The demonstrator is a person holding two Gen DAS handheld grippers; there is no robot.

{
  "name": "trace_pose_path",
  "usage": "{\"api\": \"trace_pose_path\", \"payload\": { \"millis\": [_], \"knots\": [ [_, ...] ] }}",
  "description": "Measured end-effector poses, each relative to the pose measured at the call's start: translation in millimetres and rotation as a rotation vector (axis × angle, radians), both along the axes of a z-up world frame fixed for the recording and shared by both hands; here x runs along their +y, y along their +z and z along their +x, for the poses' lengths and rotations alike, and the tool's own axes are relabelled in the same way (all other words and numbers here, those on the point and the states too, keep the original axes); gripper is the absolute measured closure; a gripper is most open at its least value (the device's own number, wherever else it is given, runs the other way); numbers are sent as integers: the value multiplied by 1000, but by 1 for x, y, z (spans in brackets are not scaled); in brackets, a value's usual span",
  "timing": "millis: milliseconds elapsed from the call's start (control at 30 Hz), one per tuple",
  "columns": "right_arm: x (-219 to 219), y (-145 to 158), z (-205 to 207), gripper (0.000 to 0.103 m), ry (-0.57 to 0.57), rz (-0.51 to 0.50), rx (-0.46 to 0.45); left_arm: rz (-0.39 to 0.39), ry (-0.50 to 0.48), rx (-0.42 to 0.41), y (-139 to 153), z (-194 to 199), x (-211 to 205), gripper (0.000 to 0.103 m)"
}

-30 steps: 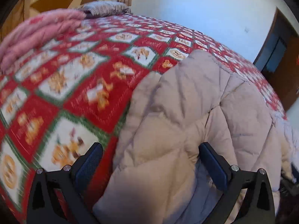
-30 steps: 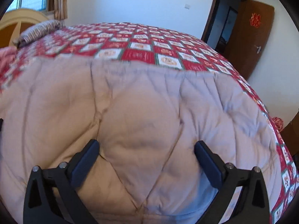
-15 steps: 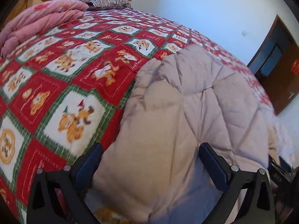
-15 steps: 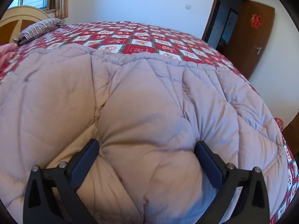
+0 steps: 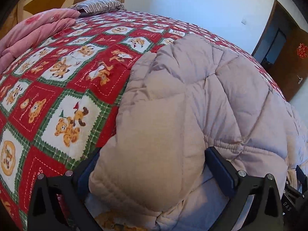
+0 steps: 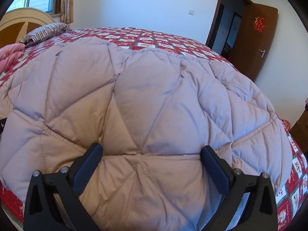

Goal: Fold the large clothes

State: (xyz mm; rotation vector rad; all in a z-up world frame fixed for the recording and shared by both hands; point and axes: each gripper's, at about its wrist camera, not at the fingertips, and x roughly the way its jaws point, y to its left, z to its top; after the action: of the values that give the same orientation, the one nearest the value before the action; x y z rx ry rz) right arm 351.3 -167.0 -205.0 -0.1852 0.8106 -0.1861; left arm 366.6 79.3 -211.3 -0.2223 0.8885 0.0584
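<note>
A large beige quilted down coat (image 6: 154, 100) lies folded on the bed; it also shows in the left wrist view (image 5: 192, 100). My left gripper (image 5: 152, 165) is open, its jaws wide apart either side of the coat's near left corner, which bulges between them. My right gripper (image 6: 152, 159) is open too, jaws spread over the coat's near edge, with padded fabric filling the gap. Neither pair of fingers pinches the fabric.
The bed is covered by a red, green and white teddy-bear quilt (image 5: 63, 77). A pink folded blanket (image 5: 32, 30) and a striped pillow (image 5: 96, 4) lie by the headboard. A brown door (image 6: 252, 44) stands open at the far right.
Both grippers have pulled back toward the near edge of the bed and lifted slightly, so more of the coat and quilt shows. Jaws have stayed wide apart throughout.
</note>
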Motion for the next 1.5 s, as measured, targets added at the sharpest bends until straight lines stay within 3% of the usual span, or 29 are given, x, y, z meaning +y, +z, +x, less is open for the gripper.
{"api": "trace_pose_path", "payload": {
  "millis": [467, 900, 1067, 1167, 1233, 1367, 1500],
  "knots": [
    [5, -3, 1, 0, -4, -25, 4, -3, -82, -37, 3, -3, -10, 1],
    [11, -5, -2, 0, -9, -36, 0, -34, -100, -52, 9, -14, -14, 20],
    [11, -5, -2, 0, -10, -34, -1, -13, -46, -63, 25, -23, -7, 20],
    [12, -4, -2, 0, -11, -33, -4, -92, -41, -113, 40, -33, 4, 20],
    [13, -4, -3, 0, -12, -33, -9, -147, -51, -110, 40, -36, 5, 20],
    [11, -3, -5, 0, -12, -29, -15, -94, -57, -58, 24, -22, -3, 19],
    [7, -1, -8, 0, -5, -9, -10, -95, -39, -35, 17, -19, 2, 19]
  ]
}}
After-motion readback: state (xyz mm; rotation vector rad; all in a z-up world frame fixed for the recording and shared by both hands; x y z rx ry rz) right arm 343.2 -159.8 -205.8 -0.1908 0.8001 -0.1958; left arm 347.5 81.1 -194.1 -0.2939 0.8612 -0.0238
